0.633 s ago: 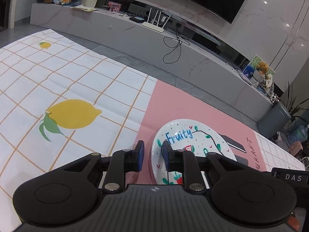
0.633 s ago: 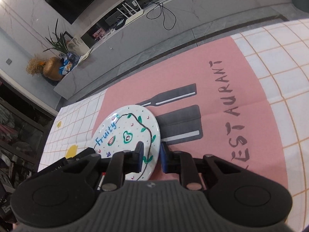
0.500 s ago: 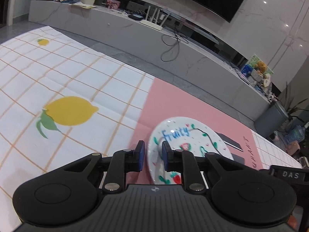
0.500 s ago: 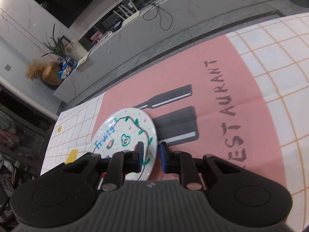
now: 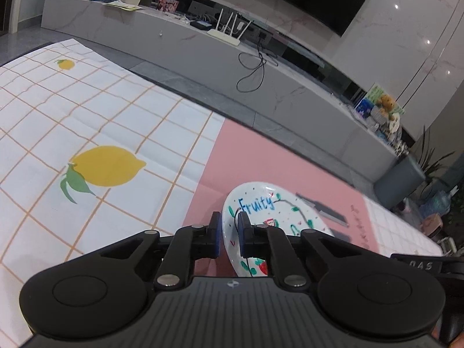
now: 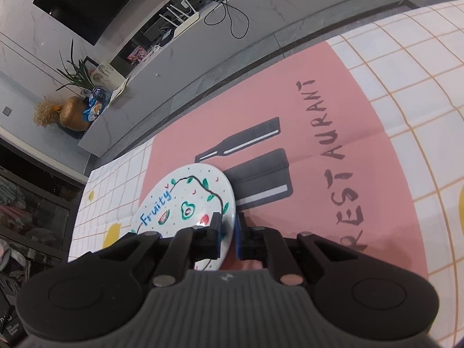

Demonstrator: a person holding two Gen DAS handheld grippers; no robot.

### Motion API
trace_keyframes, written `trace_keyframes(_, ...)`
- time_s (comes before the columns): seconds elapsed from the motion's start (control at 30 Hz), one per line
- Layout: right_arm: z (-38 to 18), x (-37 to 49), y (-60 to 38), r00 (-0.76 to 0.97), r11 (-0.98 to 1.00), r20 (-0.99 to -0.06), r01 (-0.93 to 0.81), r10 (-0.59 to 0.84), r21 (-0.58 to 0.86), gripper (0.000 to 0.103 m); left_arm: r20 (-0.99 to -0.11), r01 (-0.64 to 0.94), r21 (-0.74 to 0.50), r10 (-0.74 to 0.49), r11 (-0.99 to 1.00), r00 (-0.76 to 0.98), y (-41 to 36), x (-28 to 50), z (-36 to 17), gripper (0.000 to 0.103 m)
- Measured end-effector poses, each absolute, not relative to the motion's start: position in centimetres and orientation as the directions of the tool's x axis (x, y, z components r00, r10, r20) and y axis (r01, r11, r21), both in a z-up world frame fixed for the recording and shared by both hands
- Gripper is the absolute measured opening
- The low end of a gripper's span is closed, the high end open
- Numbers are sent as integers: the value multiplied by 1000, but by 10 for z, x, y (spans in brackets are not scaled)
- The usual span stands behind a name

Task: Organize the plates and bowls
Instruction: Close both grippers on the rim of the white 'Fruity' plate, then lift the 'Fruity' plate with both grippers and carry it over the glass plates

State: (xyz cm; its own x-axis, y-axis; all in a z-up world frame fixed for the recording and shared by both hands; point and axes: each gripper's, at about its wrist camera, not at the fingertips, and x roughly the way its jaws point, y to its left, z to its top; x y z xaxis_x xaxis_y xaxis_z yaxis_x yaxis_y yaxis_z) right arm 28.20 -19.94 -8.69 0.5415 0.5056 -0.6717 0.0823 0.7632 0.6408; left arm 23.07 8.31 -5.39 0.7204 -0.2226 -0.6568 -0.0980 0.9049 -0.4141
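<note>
Both views are dim and indoor-lit, with a cool, slightly grey cast. Small bright ceiling-light reflections dot the glossy marble wall [image 5: 397,29] in the left wrist view, and a spot of glare sits on the plate [image 6: 185,200] near its lower edge in the right wrist view. Soft shadow falls on the pink mat [image 6: 319,174] just beyond the right gripper [image 6: 227,233]. The fisheye lens bends the cabinet [image 5: 203,49] and the mat's grid lines strongly toward the edges, and the corners darken. Distant objects look soft and slightly smeared; the gripper bodies in the foreground stay sharp.
</note>
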Motion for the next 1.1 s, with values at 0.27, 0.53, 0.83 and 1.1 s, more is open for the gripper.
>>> trace_keyframes(0.27, -67, 261, -207, 540, 727, -647, 91, 538, 681, 8, -625, -82, -447, -246, 891, 741, 82, 211, -19, 9)
trace_keyframes(0.53, -34, 221, -239, 591, 679, -608, 135, 529, 722, 8, -599, -36, -465, -285, 885, 748, 55, 176, 24, 9)
trace_keyframes(0.83, -3, 137, -295, 682, 617, -535, 154, 499, 772, 7, -574, 63, -495, -381, 866, 724, 12, 120, 57, 9)
trace_keyframes(1.1, 1, 61, -356, 727, 589, -523, 202, 446, 783, 8, -557, 161, -507, -465, 847, 688, -46, 70, 66, 8)
